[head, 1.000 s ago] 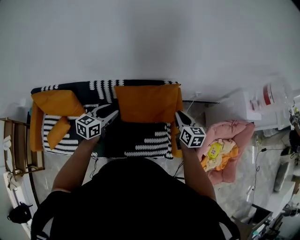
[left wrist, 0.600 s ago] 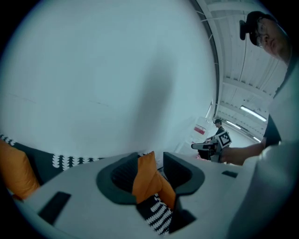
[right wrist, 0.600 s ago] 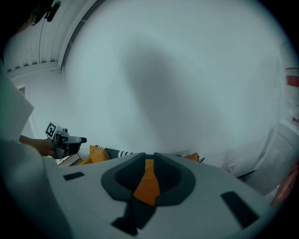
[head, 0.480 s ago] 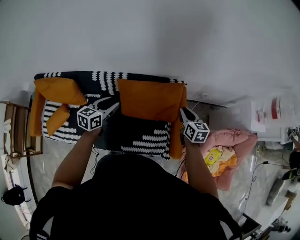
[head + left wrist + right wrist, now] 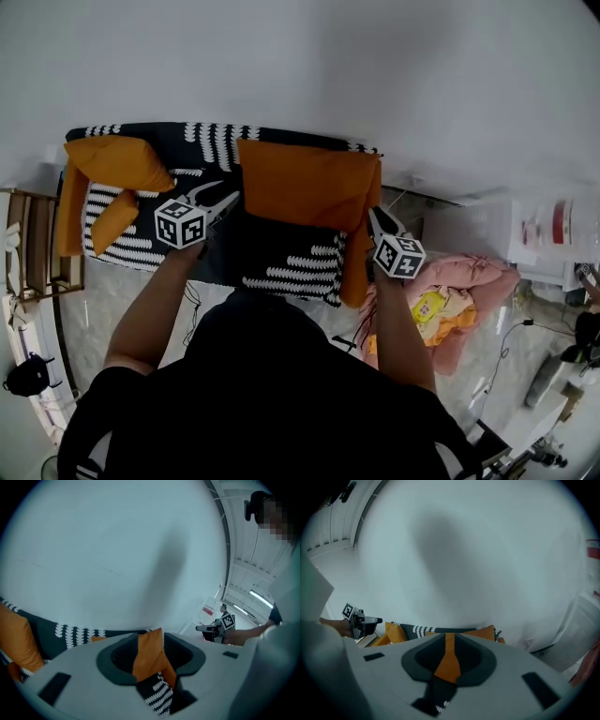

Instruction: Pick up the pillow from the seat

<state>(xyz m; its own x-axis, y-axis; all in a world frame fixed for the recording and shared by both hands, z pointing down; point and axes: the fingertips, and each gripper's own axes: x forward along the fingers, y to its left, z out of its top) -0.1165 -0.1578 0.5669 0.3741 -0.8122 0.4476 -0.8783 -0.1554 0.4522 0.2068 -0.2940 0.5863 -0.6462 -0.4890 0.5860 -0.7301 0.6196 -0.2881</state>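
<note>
The pillow (image 5: 305, 183) stands upright over the seat (image 5: 291, 267), apparently lifted clear. It is gripped at both sides: the left hand-held gripper (image 5: 221, 202) is clamped on its left corner, and the right hand-held gripper (image 5: 374, 217) is clenched on a thin fold of its right edge. Two grips likely keep so wide a cushion from sagging or swinging. Three orange pillows in all – this one, a second pillow (image 5: 114, 161) and a smaller third pillow (image 5: 114, 219) at the seat's left end – and two grippers

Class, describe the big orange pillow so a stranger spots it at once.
Find the black-and-white sofa. The pillow is over its right half, held between the left gripper and right gripper; it outsizes the two orange cushions at its left end.
</note>
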